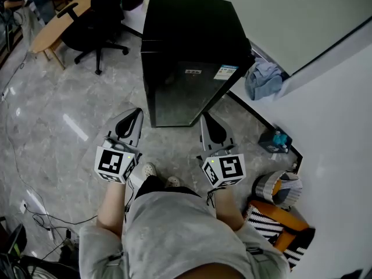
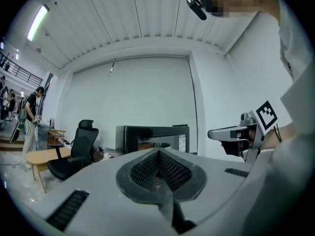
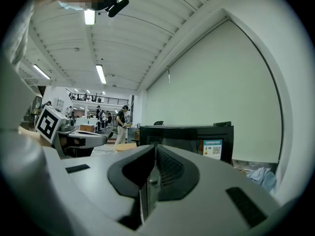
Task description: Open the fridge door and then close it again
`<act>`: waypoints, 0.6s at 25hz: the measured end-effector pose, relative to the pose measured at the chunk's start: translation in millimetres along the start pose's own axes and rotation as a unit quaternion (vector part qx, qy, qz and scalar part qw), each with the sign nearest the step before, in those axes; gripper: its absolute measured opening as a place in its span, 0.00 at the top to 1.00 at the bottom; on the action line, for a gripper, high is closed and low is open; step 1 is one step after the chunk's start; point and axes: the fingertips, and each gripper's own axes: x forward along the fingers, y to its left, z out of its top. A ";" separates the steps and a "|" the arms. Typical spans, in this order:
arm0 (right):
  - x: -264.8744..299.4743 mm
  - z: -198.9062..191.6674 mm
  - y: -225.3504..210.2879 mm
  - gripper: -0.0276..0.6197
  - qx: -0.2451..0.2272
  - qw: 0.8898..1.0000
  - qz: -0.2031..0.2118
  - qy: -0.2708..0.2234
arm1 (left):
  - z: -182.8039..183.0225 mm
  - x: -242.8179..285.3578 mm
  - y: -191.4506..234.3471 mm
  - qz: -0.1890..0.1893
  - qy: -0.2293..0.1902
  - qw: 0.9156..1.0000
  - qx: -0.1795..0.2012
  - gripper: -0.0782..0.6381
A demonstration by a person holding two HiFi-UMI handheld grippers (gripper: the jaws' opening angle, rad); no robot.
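A: Starting at the left, what can't we see?

B: The hands. Each marker cube covers the grip behind it, so only the bare forearms show above the grey shorts. The office chair (image 1: 96,16) at top left is cut by the frame edge.

A: And the left gripper (image 1: 136,113)?

B: It's held level and aimed at the fridge (image 1: 186,39), well short of it. In the left gripper view its jaws are pressed together, with nothing between them.

A: The fridge itself?

B: It's a black box standing on the floor straight ahead, against the white wall. Its door (image 1: 183,95) faces the person and looks flush with the body. No handle can be made out.

A: Any writing?

B: There are two stickers on the door, a small pale one (image 1: 193,72) and a blue-topped one (image 1: 225,72). The right gripper view shows a QR square on the latter, but the print is too small to read.

A: And the right gripper (image 1: 204,118)?

B: It's level too, alongside the left. Its jaws are closed to a thin seam and hold nothing. Beyond it, a blue cloth (image 1: 263,79) lies crumpled beside the fridge.
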 end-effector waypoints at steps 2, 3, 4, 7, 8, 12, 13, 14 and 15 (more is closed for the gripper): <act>-5.8 2.6 1.5 0.92 -0.002 1.000 0.005 -0.004 | 6.2 -8.9 -6.8 0.005 -0.008 1.000 0.006 0.87; -8.6 3.9 2.4 0.92 -0.002 1.000 0.007 -0.005 | 9.6 -13.2 -9.7 0.008 -0.013 1.000 0.006 0.87; -11.5 5.3 3.5 0.92 -0.003 1.000 0.009 -0.007 | 12.9 -17.6 -12.3 0.011 -0.018 1.000 0.005 0.87; -20.6 9.3 6.6 0.92 -0.005 1.000 0.016 -0.013 | 20.1 -29.9 -20.1 0.023 -0.018 1.000 -0.001 0.87; -23.3 10.6 7.5 0.92 -0.006 1.000 0.018 -0.015 | 19.9 -33.7 -23.0 0.025 -0.014 1.000 -0.001 0.87; -33.4 14.3 10.3 0.92 -0.008 0.999 0.027 -0.021 | 27.8 -43.4 -32.2 0.032 -0.028 0.999 0.003 0.87; -36.2 14.9 10.6 0.92 -0.009 0.999 0.029 -0.022 | 30.7 -45.2 -35.2 0.033 -0.035 0.999 0.002 0.87; -39.0 15.6 10.8 0.92 -0.010 0.999 0.030 -0.024 | 32.0 -47.1 -38.4 0.033 -0.040 0.999 0.003 0.87; -41.5 16.4 11.0 0.92 -0.011 0.999 0.031 -0.025 | 32.9 -48.9 -41.3 0.032 -0.044 0.999 0.005 0.87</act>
